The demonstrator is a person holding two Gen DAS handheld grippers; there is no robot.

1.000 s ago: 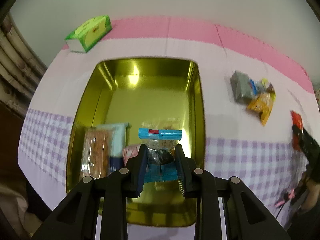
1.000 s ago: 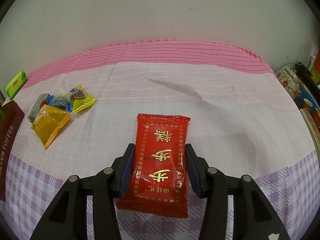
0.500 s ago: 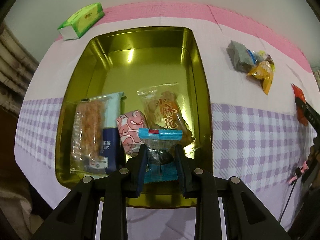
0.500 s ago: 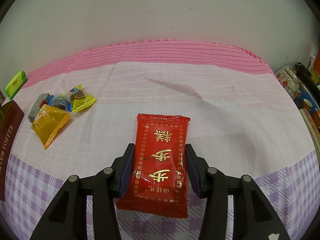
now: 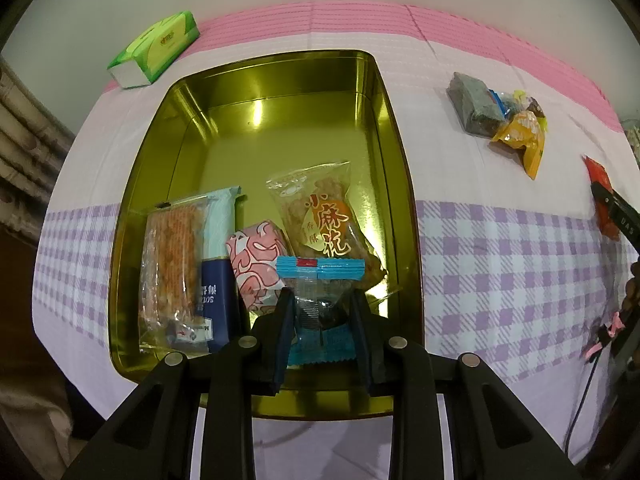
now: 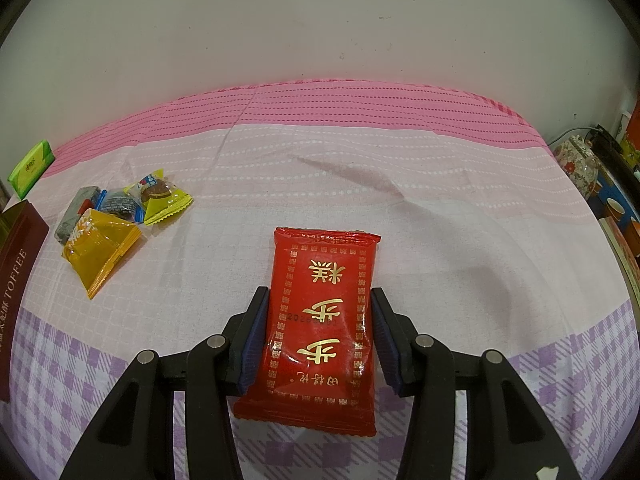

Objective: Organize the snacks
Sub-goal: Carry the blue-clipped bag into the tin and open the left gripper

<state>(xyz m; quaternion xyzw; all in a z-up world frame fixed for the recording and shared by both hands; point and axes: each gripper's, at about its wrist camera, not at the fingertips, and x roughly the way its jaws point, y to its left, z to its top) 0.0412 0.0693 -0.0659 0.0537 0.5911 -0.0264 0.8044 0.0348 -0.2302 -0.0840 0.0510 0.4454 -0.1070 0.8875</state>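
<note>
My left gripper (image 5: 322, 294) is shut on a clear packet with blue ends (image 5: 320, 274) holding a dark sweet. It hangs low over the near right part of a gold tin (image 5: 280, 120). In the tin lie an orange crisp bar (image 5: 172, 264), a blue packet (image 5: 218, 240), a pink patterned sweet (image 5: 256, 264) and a clear pastry packet (image 5: 320, 216). My right gripper (image 6: 320, 294) is shut on a red packet with gold characters (image 6: 324, 320), its pads against both long sides, just above the cloth. That red packet (image 5: 598, 192) also shows at the right edge of the left wrist view.
A pile of small wrapped sweets (image 6: 108, 224) lies on the pink and lilac tablecloth (image 6: 440, 220), between the tin and the red packet. A green tissue pack (image 5: 156, 50) sits behind the tin. A brown toffee lid (image 6: 16, 280) is at the left, and clutter (image 6: 580, 160) at the table's right end.
My left gripper has carried the blue-ended packet lower, to just above the snacks at the tin's near end. The right gripper and red packet have not moved.
</note>
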